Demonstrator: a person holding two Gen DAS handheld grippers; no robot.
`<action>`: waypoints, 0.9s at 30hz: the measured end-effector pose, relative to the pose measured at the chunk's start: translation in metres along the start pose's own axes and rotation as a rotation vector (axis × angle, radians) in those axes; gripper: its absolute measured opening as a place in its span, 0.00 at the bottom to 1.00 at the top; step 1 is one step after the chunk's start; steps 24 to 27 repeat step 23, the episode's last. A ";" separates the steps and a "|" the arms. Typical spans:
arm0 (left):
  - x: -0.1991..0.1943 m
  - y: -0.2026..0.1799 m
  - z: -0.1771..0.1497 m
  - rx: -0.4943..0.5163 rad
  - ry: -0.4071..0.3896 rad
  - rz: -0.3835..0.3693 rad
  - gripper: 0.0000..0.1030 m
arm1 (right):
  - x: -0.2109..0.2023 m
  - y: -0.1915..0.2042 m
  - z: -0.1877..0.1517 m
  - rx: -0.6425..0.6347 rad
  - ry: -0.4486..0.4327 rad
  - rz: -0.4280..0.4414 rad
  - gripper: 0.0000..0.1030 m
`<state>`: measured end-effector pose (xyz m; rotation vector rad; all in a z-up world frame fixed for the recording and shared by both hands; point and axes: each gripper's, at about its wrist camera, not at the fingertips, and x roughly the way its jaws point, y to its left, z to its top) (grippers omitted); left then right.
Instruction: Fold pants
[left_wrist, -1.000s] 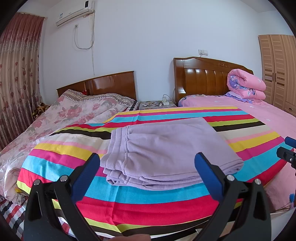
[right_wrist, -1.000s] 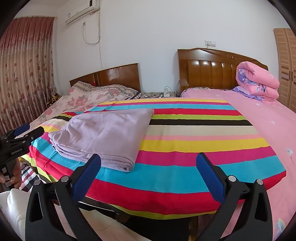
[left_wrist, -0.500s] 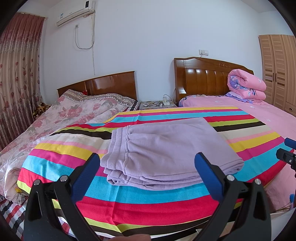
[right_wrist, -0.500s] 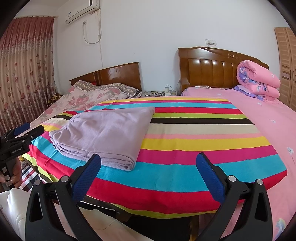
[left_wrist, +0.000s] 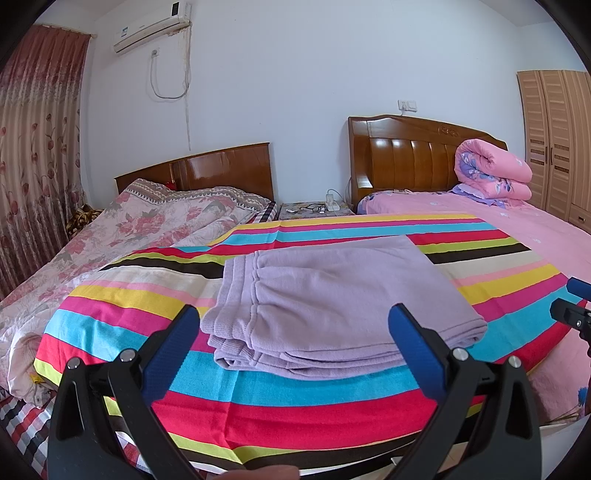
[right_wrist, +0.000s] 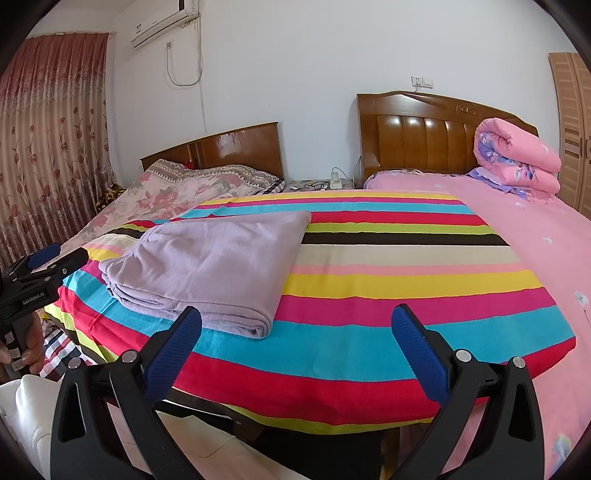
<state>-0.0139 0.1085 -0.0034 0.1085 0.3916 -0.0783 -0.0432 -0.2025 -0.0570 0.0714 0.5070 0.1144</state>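
Observation:
The lilac pants (left_wrist: 332, 295) lie folded into a flat stack on the striped cloth (left_wrist: 295, 406), waistband ribbing toward the left. In the right wrist view the same pants (right_wrist: 214, 266) rest on the left part of the striped cloth (right_wrist: 406, 288). My left gripper (left_wrist: 295, 332) hovers open just short of the stack, holding nothing. Off to the right of the pants my right gripper (right_wrist: 297, 336) is open and empty, above the cloth's near edge. Each gripper shows in the other's view: the right gripper (left_wrist: 572, 306) at the far right, the left gripper (right_wrist: 44, 266) at the far left, held by a hand (right_wrist: 31, 343).
A bed with a floral quilt (left_wrist: 129, 236) lies at the left and a pink bed (left_wrist: 498, 221) with a rolled pink duvet (left_wrist: 491, 173) at the right. A nightstand (left_wrist: 314, 210) stands between the headboards. A wardrobe (left_wrist: 554, 140) is far right, curtains (left_wrist: 33, 147) far left.
Almost nothing: the right wrist view has shifted very slightly, and both grippers stay open away from the folded pants.

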 end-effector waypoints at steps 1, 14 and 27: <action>0.000 0.000 0.000 -0.002 0.000 0.002 0.99 | 0.000 0.000 0.000 0.000 0.000 0.000 0.96; 0.000 -0.003 0.000 -0.048 0.006 0.041 0.99 | 0.000 0.001 -0.002 0.001 0.004 0.005 0.96; 0.003 -0.010 -0.002 -0.025 0.025 0.018 0.99 | 0.000 0.001 -0.001 0.003 0.005 0.004 0.96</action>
